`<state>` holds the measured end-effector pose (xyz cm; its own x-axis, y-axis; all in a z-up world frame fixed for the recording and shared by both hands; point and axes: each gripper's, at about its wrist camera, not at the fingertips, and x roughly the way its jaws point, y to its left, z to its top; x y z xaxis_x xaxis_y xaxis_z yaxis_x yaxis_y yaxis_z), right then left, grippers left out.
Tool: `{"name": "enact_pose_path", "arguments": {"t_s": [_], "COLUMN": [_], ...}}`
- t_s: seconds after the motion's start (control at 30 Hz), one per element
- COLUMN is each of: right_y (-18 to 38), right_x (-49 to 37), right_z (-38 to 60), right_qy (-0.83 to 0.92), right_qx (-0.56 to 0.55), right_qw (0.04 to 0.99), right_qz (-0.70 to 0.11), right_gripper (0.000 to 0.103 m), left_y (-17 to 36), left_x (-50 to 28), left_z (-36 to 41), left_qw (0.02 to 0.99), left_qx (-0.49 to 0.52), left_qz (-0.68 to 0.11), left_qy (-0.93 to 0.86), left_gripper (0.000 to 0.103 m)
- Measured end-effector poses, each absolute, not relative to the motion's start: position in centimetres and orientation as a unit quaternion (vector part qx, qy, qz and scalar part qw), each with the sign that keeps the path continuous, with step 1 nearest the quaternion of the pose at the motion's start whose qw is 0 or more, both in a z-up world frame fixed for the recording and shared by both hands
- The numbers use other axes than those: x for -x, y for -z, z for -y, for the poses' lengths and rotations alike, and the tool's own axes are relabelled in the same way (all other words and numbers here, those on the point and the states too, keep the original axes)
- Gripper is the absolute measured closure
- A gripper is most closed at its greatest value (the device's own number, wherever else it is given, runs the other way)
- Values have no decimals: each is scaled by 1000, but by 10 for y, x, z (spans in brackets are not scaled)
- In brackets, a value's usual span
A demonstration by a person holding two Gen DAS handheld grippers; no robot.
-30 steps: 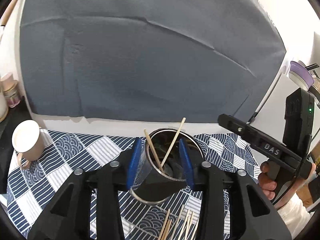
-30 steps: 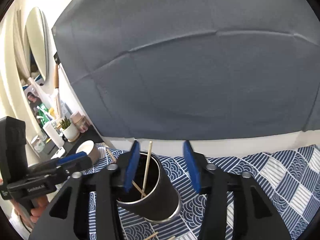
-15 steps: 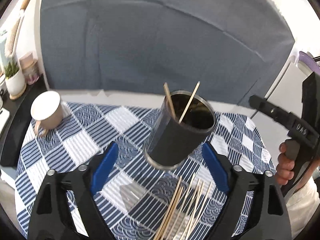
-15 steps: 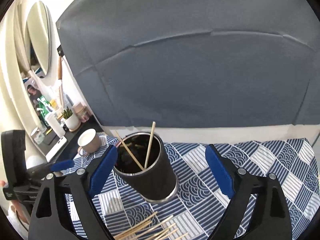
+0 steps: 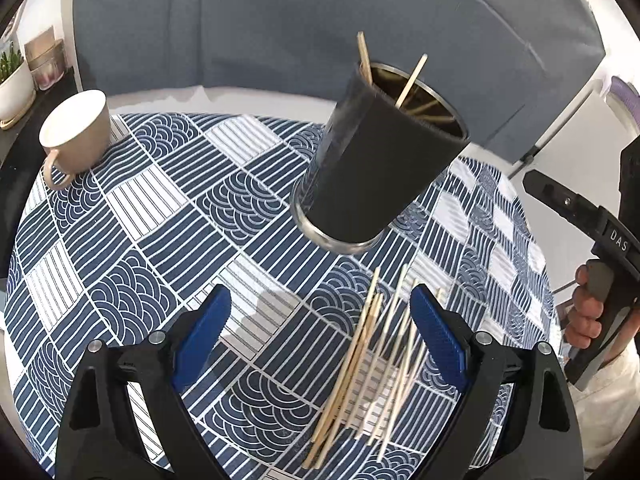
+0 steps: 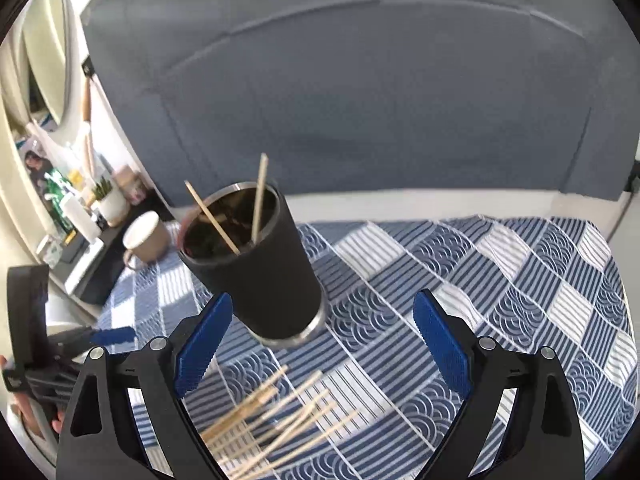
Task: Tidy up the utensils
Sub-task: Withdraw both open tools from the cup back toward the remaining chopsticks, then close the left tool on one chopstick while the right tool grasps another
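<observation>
A black cup with a steel rim (image 5: 376,168) stands on the blue patterned tablecloth (image 5: 160,216) and holds two wooden sticks. It also shows in the right wrist view (image 6: 260,272). Several loose wooden sticks (image 5: 372,368) lie on the cloth in front of it, and show in the right wrist view (image 6: 276,420) too. My left gripper (image 5: 320,340) is open and empty, above the sticks. My right gripper (image 6: 322,344) is open and empty, just short of the cup.
A beige mug (image 5: 76,132) stands at the cloth's far left corner; it also shows in the right wrist view (image 6: 144,240). A dark grey backdrop (image 5: 320,20) hangs behind the table. A potted plant (image 6: 108,200) and bottles sit on a side shelf at left.
Both grippers opened, let go of the cup and pulled back from it. The cup now stands free and the loose sticks have come into view.
</observation>
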<state>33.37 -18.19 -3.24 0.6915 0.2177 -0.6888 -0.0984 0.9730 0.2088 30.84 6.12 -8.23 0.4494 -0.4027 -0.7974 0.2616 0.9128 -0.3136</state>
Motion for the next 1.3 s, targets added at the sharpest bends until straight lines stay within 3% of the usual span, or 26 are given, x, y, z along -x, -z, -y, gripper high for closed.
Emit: {"name": "enact_pose_path", "arguments": {"t_s": [0.57,1.3], "right_y": [96,171], "right_x": [-315,-291], "right_z": [192,173], "right_qy": [-15,56], "right_qx": [-84,-67], "right_qw": [881,830], "right_qz": [-466,-552], "right_gripper": [16,16], "left_y": [134,174], "left_x": [-337,-348], "left_z": [-22,30], "left_qw": [804,786], "left_qx": [-7,-139], "left_qz": [-534,-540], "left_qy": [261,266], "left_gripper": [14,14]}}
